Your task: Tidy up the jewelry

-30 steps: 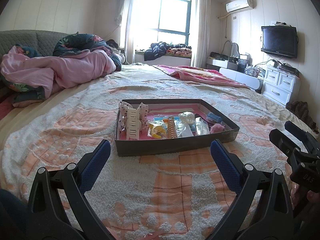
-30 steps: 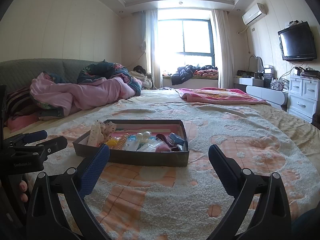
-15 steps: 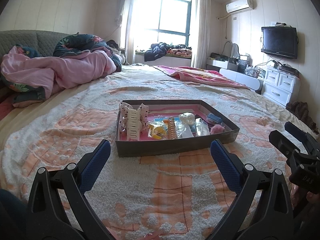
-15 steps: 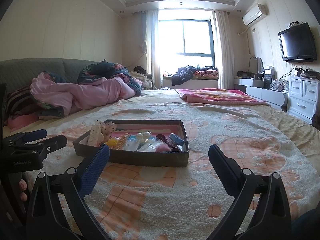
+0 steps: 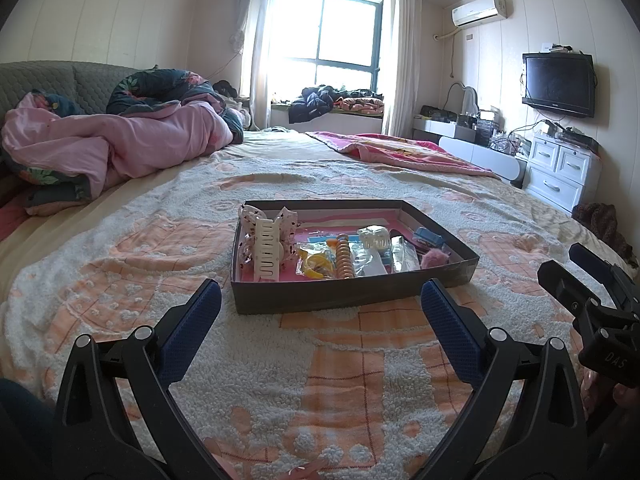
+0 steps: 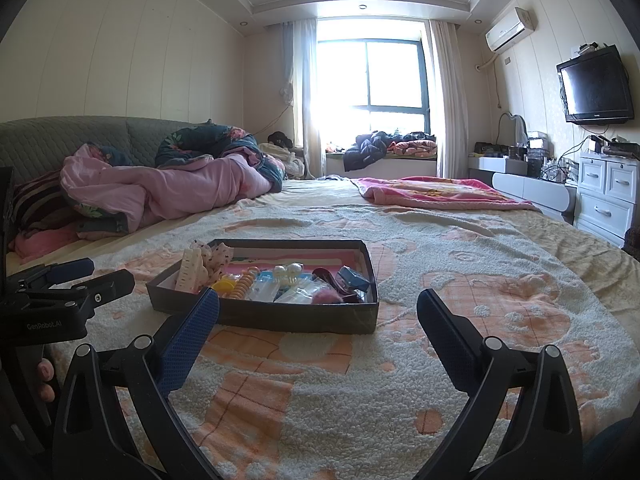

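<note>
Jewelry tray (image 5: 352,292) sits ahead of the left gripper (image 5: 320,328) fingers, centred for reaching. Both the left and the right gripper (image 6: 318,326) gape wide, holding nothing.

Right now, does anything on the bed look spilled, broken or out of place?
Nothing spilled or broken. The box sits flat on the blanket, a bit askew, and its clips and packets lie jumbled inside. Both grippers, left and right, are open and empty.

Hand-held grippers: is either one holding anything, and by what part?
Nothing is held. The left hand-held gripper and right hand-held gripper are both open and empty, short of the box.
</note>
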{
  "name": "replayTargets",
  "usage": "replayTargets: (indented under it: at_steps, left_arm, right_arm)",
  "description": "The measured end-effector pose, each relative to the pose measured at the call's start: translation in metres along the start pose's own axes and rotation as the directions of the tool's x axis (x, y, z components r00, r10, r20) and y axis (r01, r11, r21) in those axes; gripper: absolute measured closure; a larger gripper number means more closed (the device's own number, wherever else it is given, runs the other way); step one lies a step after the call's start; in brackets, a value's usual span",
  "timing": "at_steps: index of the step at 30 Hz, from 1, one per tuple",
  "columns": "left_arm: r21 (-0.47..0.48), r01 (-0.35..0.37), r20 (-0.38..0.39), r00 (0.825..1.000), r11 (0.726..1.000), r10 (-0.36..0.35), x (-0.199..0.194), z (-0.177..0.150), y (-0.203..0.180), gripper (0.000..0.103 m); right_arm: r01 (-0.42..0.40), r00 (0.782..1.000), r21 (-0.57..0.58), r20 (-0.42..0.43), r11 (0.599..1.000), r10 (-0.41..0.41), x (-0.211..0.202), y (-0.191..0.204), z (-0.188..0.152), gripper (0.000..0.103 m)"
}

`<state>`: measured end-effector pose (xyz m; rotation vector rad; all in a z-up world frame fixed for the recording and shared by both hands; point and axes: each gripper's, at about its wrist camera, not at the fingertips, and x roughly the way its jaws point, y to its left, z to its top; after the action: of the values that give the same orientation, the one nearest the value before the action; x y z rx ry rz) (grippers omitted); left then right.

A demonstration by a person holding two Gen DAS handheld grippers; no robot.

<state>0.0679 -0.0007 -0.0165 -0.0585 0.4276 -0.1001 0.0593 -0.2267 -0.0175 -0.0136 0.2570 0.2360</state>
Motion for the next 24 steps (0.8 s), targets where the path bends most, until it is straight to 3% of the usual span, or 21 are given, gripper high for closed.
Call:
replayTargets:
  at_steps: [24]
  left_arm:
    - [-0.004,0.004,0.016,1.000,1.000,-0.004,-0.0035,0.0076,-0.0014,0.011]
  right_arm:
    - [0.022,1.000,-0.001,-0.013,1.000,-0.022,0.0034,0.0000,-0.0020,0.006]
